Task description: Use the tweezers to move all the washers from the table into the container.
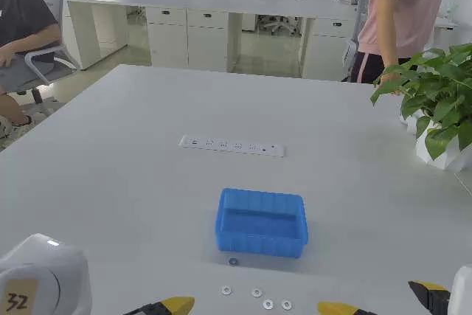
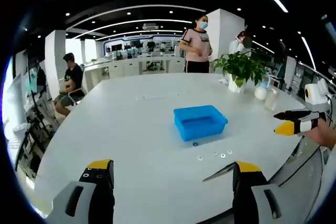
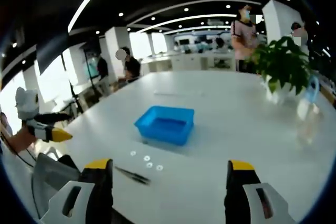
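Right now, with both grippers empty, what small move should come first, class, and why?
Probably lower the right gripper, jaws open, onto the tweezers lying on the table. The washers sit loose in front of the blue container, and no tool is held yet.

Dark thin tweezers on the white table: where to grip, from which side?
Mid-length on the dark thin tweezers, from straight above, jaws across the narrow width. They lie flat on the white table, long and slim, so a side approach likely finds little to catch. Tip end unclear.
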{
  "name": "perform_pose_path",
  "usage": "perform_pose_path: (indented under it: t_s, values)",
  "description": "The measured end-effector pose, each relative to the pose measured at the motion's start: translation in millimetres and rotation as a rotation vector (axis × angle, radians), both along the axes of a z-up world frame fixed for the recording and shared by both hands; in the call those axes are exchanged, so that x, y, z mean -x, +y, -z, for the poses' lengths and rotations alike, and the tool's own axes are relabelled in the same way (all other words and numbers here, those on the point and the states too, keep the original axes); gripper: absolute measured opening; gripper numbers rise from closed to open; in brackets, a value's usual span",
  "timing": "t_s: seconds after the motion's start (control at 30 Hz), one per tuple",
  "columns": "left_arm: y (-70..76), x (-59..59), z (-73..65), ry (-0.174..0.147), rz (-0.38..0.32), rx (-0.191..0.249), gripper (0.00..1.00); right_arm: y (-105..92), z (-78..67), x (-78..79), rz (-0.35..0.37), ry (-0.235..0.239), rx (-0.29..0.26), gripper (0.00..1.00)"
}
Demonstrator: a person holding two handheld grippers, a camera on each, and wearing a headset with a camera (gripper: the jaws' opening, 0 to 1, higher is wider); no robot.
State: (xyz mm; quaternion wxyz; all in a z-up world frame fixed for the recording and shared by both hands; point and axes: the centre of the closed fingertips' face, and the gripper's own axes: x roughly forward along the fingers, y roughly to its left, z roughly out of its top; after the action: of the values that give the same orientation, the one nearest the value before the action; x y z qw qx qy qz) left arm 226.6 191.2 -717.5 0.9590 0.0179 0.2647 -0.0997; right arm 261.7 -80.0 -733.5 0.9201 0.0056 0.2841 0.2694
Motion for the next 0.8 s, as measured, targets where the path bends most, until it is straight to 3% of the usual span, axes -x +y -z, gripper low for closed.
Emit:
perform_pose_path:
  t_s: [0.8]
  values:
    - [-2.7,1.2,3.8,0.024,0.02,-0.039,0.99,-2.5,0.7,-0.9,0.013,0.006,-0.022,0.87]
